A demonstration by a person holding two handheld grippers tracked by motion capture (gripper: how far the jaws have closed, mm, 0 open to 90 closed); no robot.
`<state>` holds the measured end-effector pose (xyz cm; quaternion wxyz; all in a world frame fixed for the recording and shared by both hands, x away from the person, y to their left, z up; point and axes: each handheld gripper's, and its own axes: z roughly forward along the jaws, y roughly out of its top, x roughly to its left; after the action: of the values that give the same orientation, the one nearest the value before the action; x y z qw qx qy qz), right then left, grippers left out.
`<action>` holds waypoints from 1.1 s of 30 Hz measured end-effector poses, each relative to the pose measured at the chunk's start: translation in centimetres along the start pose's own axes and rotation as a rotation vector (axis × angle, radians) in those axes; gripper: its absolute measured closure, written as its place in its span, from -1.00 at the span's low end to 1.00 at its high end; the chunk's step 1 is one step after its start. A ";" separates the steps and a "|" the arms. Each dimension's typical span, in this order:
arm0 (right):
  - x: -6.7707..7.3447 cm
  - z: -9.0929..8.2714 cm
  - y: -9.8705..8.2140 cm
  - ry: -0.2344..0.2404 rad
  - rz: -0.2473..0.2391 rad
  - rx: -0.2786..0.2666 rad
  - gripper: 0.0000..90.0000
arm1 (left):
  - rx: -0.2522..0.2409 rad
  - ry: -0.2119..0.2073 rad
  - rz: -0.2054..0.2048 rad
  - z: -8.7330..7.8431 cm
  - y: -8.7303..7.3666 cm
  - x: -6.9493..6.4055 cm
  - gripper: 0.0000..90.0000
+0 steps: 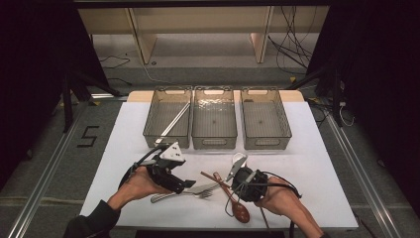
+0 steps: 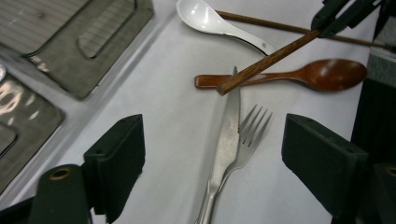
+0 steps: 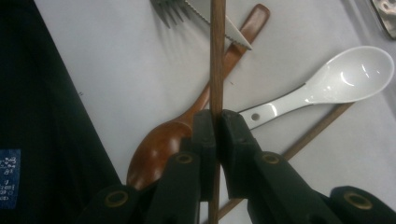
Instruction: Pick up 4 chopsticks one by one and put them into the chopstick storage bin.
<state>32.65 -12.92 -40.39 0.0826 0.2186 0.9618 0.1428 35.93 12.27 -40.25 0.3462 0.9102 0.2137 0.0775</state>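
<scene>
Nearest the high camera, two forearms come in over the near edge of the white tabletop (image 1: 317, 144), each hand carrying a set of tongs. At the far side three clear bins stand in a row: the left bin (image 1: 148, 119) holds one long pale stick leaning on its rim, while nothing can be made out in the middle bin (image 1: 214, 141) or the right bin (image 1: 285, 124). Sorting is therefore judged to be barely begun, with most of the cutlery left on the near half of the tabletop. The left tongs (image 2: 212, 154) are held apart, nothing between them, just above the knife (image 2: 226, 135) and fork (image 2: 250, 128), which lie side by side and touching. The right tongs (image 3: 217, 135) are clamped on a wooden chopstick (image 3: 217, 56), which is raised off the surface above the brown wooden spoon (image 3: 159, 149). Just right of it, in the right gripper view, a white ceramic spoon (image 3: 345, 77) lies across a second chopstick (image 3: 322, 126). Carrying the held chopstick to a bin appears to be the step in hand; knife, fork, both spoons and the other chopstick remain to be placed.
</scene>
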 end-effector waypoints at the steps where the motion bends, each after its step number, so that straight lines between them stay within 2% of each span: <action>1: 0.1 0.0 0.1 0.004 -0.013 0.001 0.90 | 0.008 -0.006 0.007 0.1 0.1 -0.1 -0.50; 5: 0.6 0.2 0.3 0.013 -0.070 0.006 0.90 | 0.037 -0.043 0.043 0.6 0.5 -0.5 -0.42; 8: 1.1 0.2 0.5 0.015 -0.082 0.002 0.90 | 0.053 -0.061 0.065 1.0 0.7 -0.9 -0.36; 11: 1.4 0.2 0.7 0.017 -0.114 0.004 0.90 | 0.082 -0.079 0.109 1.4 0.8 -1.3 -0.28; 15: 1.7 0.3 0.8 0.019 -0.138 0.018 0.90 | 0.117 -0.108 0.143 2.0 0.9 -1.8 -0.14; 17: 1.9 0.3 0.9 0.019 -0.166 0.021 0.90 | 0.137 -0.115 0.159 2.3 0.9 -2.0 -0.09; 19: 2.1 0.3 0.9 0.023 -0.168 0.019 0.90 | 0.146 -0.124 0.164 2.5 1.0 -2.1 -0.04; 23: 2.2 0.3 1.0 0.025 -0.207 0.012 0.90 | 0.162 -0.147 0.180 2.6 1.1 -2.3 0.08; 24: 2.3 0.3 1.0 0.027 -0.197 0.011 0.90 | 0.164 -0.152 0.183 2.7 1.1 -2.4 0.10; 33: 2.6 0.1 1.1 0.035 -0.233 0.006 0.90 | 0.183 -0.208 0.224 3.2 1.1 -2.9 0.33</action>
<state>30.79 -10.78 -40.44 0.0812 0.1030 0.9824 0.1331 34.63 8.35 -41.93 0.2713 0.9591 0.0802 0.0012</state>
